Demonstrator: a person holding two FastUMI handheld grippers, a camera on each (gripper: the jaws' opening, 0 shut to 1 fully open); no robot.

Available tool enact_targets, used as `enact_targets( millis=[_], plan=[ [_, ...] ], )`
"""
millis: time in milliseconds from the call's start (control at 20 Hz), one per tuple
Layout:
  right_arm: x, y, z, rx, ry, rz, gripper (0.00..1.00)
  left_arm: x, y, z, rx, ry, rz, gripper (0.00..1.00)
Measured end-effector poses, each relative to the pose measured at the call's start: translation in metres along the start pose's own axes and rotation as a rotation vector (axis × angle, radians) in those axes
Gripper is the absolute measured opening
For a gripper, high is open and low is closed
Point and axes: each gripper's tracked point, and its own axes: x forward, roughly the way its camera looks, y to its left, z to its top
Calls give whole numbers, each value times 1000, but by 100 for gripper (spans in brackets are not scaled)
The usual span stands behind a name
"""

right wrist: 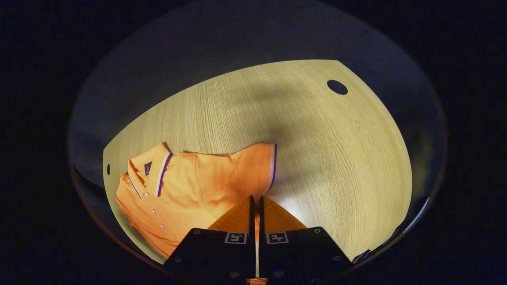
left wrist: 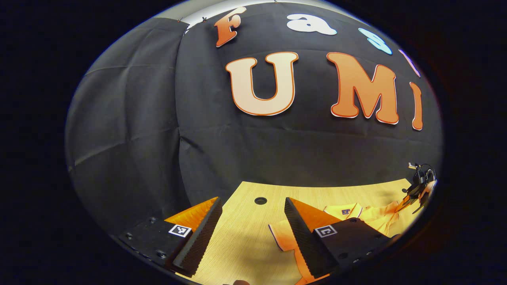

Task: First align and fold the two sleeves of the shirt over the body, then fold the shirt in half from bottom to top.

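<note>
Shirt (right wrist: 190, 190) lying on the wooden table (right wrist: 317, 158), orange polo, collar toward the left in the right gripper view, one sleeve (right wrist: 253, 166) folded across the body. Right gripper (right wrist: 255, 206) pinched closed on orange fabric. Left gripper (left wrist: 253, 221) spread wide over bare wood, holding nothing, just beside a sleeve edge. Right gripper also seen far off at the table's edge. Plenty of bare tabletop past the sleeve.
</note>
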Motion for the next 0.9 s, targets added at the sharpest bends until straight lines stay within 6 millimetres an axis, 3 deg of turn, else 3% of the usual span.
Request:
enact_targets(
  millis=[400,900],
  plan=[
    [-48,50,5,-116,-107,7,4,-12,38,6,-14,-32,-5,97],
    [-62,159,-21,-289,-128,71,4,-17,99,-3,-52,-30,31,97]
  ],
)
